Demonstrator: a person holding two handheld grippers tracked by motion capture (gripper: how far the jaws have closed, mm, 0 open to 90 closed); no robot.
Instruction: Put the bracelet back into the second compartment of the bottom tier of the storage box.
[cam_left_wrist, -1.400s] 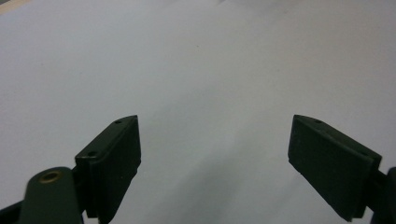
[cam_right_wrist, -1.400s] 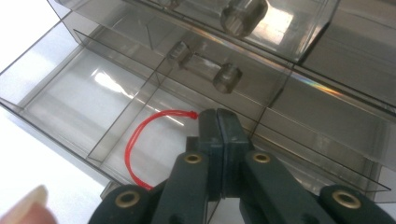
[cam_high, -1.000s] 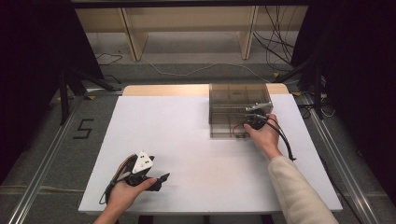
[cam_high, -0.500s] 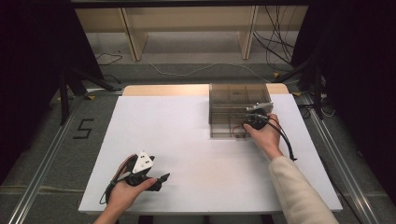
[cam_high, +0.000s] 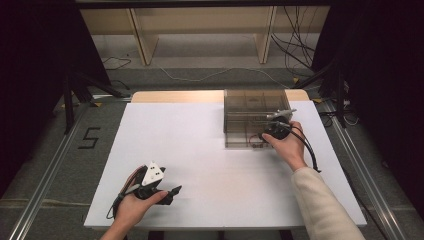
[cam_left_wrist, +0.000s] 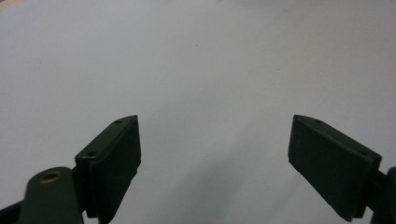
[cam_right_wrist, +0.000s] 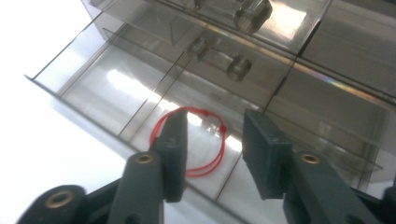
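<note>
A red string bracelet (cam_right_wrist: 194, 109) lies in a front compartment of the pulled-out drawer (cam_right_wrist: 107, 88) of a smoky clear drawer box (cam_high: 255, 107). My right gripper (cam_right_wrist: 215, 154) hangs over that compartment. Its jaws have just been opening and stand apart, with the bracelet lying loose between and under them and neither pad pressing on it. From above, the right gripper (cam_high: 274, 131) sits at the drawer's right front corner. My left gripper (cam_high: 172, 194) rests near the front left of the white table (cam_high: 200, 145). In its own view the left gripper (cam_left_wrist: 215, 163) is wide open over bare tabletop.
The drawer box stands at the table's back right, with more shut drawers and their round knobs (cam_right_wrist: 239, 67) behind the open one. A black cable (cam_high: 310, 150) trails from the right gripper. Wooden shelving and floor cables lie beyond the table.
Seen from above, both hands stay where they were. The right hand remains at the open drawer, and the left rests on the table.
</note>
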